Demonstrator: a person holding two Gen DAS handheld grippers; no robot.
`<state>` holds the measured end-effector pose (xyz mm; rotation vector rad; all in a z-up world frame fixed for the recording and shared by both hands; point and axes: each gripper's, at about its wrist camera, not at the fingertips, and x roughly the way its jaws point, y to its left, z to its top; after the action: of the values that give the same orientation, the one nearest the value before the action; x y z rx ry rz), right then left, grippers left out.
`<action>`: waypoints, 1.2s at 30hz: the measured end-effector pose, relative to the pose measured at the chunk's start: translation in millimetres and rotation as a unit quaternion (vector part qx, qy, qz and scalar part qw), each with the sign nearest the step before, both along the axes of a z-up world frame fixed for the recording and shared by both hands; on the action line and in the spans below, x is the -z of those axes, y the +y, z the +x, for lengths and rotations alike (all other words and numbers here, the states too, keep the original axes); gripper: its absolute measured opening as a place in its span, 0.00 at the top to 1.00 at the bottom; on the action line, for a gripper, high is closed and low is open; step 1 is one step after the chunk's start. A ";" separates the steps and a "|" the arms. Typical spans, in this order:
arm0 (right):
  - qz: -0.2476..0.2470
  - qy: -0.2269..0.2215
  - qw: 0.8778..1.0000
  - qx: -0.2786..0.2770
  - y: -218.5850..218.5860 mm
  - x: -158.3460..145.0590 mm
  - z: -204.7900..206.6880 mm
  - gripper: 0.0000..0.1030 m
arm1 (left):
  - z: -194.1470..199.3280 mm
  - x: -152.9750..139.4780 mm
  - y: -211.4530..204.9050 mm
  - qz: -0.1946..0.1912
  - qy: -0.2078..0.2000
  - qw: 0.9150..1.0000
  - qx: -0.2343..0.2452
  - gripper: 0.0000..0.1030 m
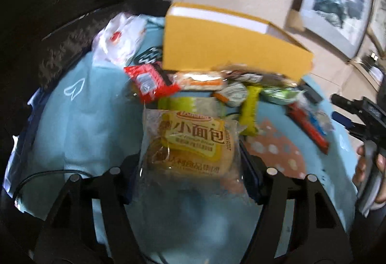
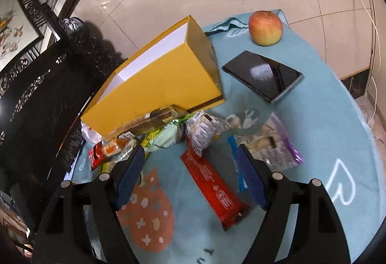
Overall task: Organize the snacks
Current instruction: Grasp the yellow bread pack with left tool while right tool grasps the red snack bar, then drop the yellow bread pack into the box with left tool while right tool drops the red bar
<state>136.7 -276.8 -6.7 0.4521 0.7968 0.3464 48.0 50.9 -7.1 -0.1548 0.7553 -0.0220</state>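
Observation:
A clear packet of small bread with a yellow label (image 1: 193, 141) sits between the fingers of my left gripper (image 1: 190, 174), whose pads press on its two sides. Behind it lies a pile of snacks: a red packet (image 1: 149, 80), a yellow-green bar (image 1: 249, 109) and several others, all in front of an open yellow box (image 1: 217, 46). My right gripper (image 2: 190, 177) stands open above a red snack bar (image 2: 212, 182) lying flat on the cloth. A purple-edged clear packet (image 2: 272, 143) lies just beyond its right finger. The yellow box (image 2: 156, 80) stands behind the pile.
A light blue cloth (image 2: 325, 119) covers the table. On it are an apple (image 2: 265, 27) at the far edge, a dark phone (image 2: 263, 75) beside the box and a white plastic bag (image 1: 118, 39) left of the box. Dark carved furniture (image 2: 36, 95) borders the left side.

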 end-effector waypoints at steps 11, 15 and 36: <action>-0.203 -0.011 0.971 -0.126 65.8 15.9 -5.3 0.23 | 7.1 11.6 5.0 -0.042 0.013 0.999 0.015 0.33; -0.247 0.018 0.960 -0.133 78.7 31.8 15.5 0.42 | 9.0 11.9 7.1 -0.048 0.014 0.999 0.012 0.32; -0.155 -0.024 0.974 -0.162 70.8 -31.2 -29.3 0.76 | 18.0 -25.6 -15.8 -0.029 -0.023 0.998 0.041 0.32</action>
<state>107.4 -206.0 24.5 0.0176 0.8614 0.5240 66.0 35.1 18.5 -0.1774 0.7155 -0.1256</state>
